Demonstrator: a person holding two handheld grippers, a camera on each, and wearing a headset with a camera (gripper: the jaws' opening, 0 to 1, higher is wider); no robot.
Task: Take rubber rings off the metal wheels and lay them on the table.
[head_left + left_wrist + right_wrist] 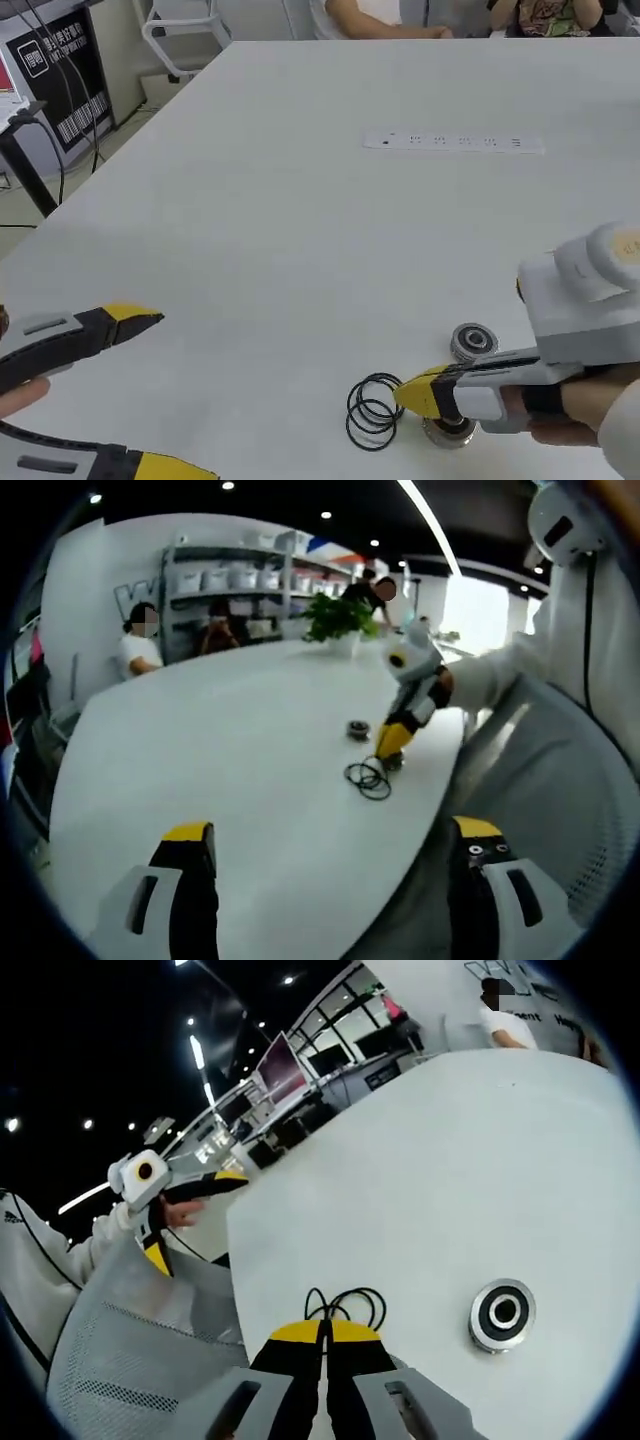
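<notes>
— On the counter (300,220), near its front edge, our rubber rings (372,410) lie in a loose black heap of overlapping loops. We make out about 3, though the overlap keeps us from a sure count. The same heap shows in the left gripper view (368,778) and just past the jaw tips in the right gripper view (345,1303).

— So those we can call done. And the wheels?

— We see 2. The metal wheel (472,340) lies flat a little behind the heap, apart from it. The second wheel (448,430) sits just beside the rings, half hidden under our right gripper (402,393).

— Any rubber on them?

— We cannot tell. The metal wheel (502,1313) shows a dark band inside its bright rim, but whether that is a ring is beyond us. The second wheel is too covered to judge.

— And our grippers?

— The right gripper (323,1330) has its jaws pressed together, tips at the edge of the heap. Whether a strand is nipped between them we cannot say. The left gripper (150,392) hangs well off to the side with its jaws spread wide (330,832) and nothing in them.

— Then we judge ourselves well along: check both wheels, pull whatever remains, lay it with the rest.

— Farther up, a white power strip (455,141) lies out of our way.
</notes>
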